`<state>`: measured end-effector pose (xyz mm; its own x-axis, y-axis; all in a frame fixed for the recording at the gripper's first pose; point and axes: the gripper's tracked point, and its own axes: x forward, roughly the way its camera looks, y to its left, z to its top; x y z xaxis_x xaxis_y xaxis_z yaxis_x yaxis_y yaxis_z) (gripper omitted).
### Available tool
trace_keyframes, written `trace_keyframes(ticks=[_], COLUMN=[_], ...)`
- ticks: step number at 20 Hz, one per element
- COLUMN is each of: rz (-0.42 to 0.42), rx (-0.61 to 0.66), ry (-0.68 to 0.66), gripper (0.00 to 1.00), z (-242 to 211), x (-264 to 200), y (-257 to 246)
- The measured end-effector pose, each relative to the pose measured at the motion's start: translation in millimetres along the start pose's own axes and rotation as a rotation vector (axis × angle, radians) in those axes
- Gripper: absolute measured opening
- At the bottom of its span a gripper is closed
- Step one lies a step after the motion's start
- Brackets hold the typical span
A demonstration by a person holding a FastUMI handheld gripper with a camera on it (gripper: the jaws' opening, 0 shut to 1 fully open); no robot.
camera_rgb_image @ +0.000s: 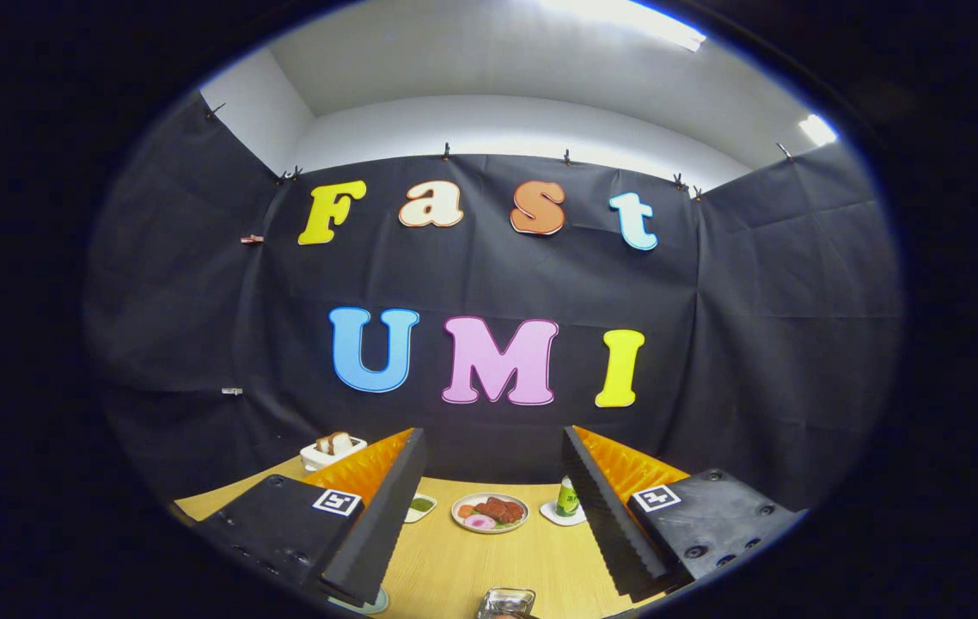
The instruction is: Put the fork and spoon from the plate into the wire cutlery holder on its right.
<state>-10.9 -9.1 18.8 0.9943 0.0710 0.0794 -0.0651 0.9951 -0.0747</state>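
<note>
Above desk (472, 559): tool (493, 516) fingers apart, holding nothing; plate (490, 512) beyond (food on it); fork, spoon, progress indiscernible.

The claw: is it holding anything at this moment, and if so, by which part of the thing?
Nothing is held. The claw stands open above the wooden table, its fingers wide apart, with the plate of food far beyond them.
</note>
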Motion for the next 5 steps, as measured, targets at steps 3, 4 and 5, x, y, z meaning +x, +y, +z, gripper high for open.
trace_keyframes(ticks=[3, 4, 5], rz=[0.039, 0.044, 0.050], rx=[0.007, -0.001, -0.005], ry=[0.017, 0.023, 0.027], gripper=[0.98, 0.98, 0.98], z=[-4.8, -6.7, -7.8], x=[-1.6, -2.3, -2.1], y=[11.0, 11.6, 15.0])
